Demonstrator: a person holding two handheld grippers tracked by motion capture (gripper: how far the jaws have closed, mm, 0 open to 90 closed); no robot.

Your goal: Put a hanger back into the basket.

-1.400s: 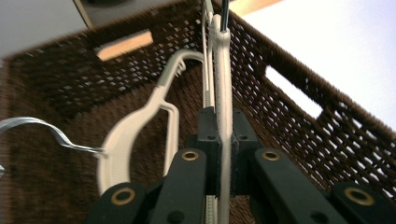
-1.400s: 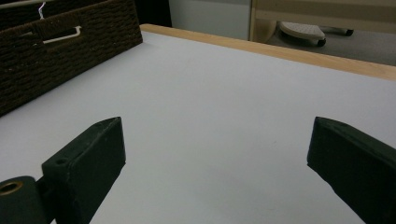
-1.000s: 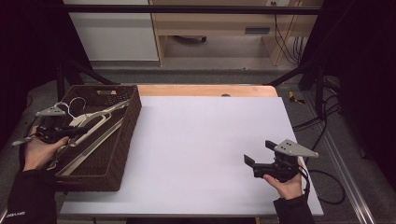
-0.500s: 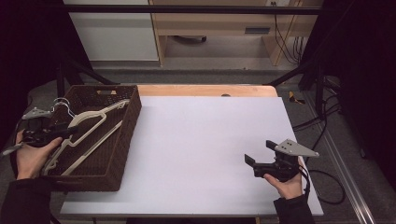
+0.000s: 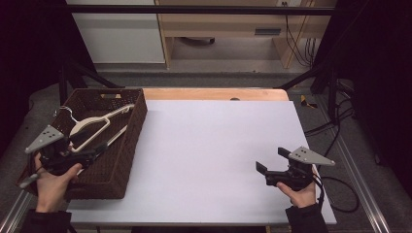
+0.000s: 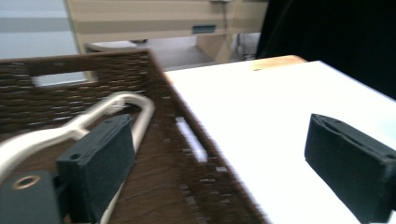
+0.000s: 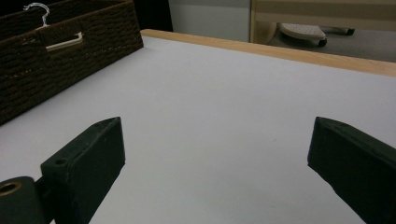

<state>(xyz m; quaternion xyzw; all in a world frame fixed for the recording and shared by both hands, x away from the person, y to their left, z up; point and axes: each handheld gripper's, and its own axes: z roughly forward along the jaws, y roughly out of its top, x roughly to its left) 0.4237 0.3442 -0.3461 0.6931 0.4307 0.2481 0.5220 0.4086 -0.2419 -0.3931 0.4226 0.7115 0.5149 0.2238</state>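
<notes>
Your left claw (image 5: 99, 148) has just been opening and now gapes wide, nothing between its jaws, the cream hanger (image 5: 94, 127) lying just beyond in the basket (image 5: 127, 145); your right claw (image 5: 272, 162) gapes wide too.

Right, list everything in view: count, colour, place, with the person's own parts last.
Basket: one, dark brown wicker, at the left edge of the table.
Hangers: cream, lying in the basket; at least one, exact count unclear, with a wire hook at the far left corner.
Table: one, white top with a wooden far edge.
Cabinet: one, white, on the floor beyond the table.
Wooden furniture: one, light wood, beyond the table.
Cables: several, black, on the floor at the right.
Left gripper: one, black, open, over the basket's near end.
Right gripper: one, black, open, over the table's near right.
</notes>
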